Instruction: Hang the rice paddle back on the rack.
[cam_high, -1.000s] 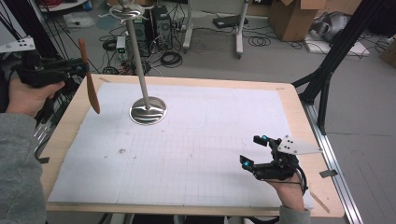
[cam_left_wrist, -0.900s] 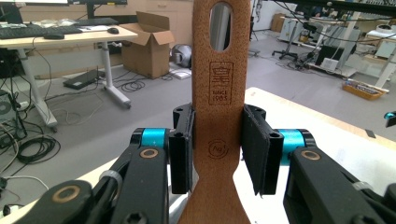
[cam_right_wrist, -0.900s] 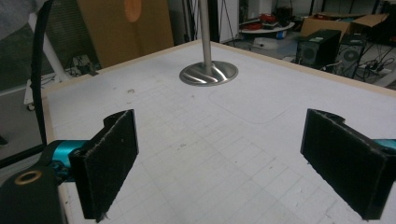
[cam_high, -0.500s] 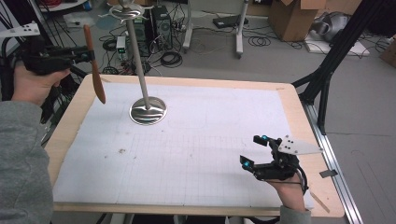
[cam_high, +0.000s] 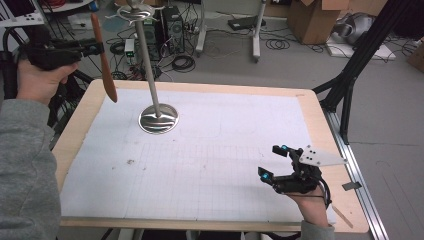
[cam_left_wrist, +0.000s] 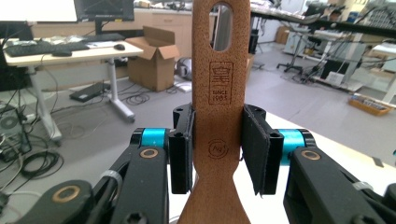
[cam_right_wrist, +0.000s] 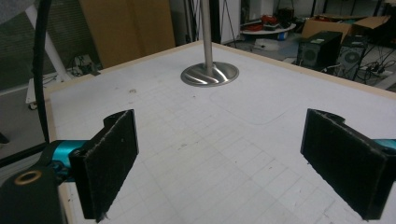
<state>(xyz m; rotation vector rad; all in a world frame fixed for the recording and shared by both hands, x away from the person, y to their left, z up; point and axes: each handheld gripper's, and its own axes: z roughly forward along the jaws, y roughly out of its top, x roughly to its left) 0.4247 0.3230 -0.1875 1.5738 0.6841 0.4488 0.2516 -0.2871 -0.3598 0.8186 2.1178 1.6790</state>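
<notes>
A brown wooden spatula hangs blade-down in the air over the table's back left corner. My left gripper is shut on its handle. In the left gripper view the spatula stands upright between the pads, its hanging hole above them. A metal stand with a round base and a thin pole rises just right of the spatula, with a hook ring at its top. My right gripper rests low at the front right, open and holding nothing; its own view looks toward the stand base.
A white gridded mat covers the wood-rimmed table. Black tripod legs stand off the right edge. Cables, computer towers and cardboard boxes lie on the floor behind.
My left gripper has lifted the spatula higher and carried it a little right, closer to the stand's pole. The right gripper has stayed where it was.
</notes>
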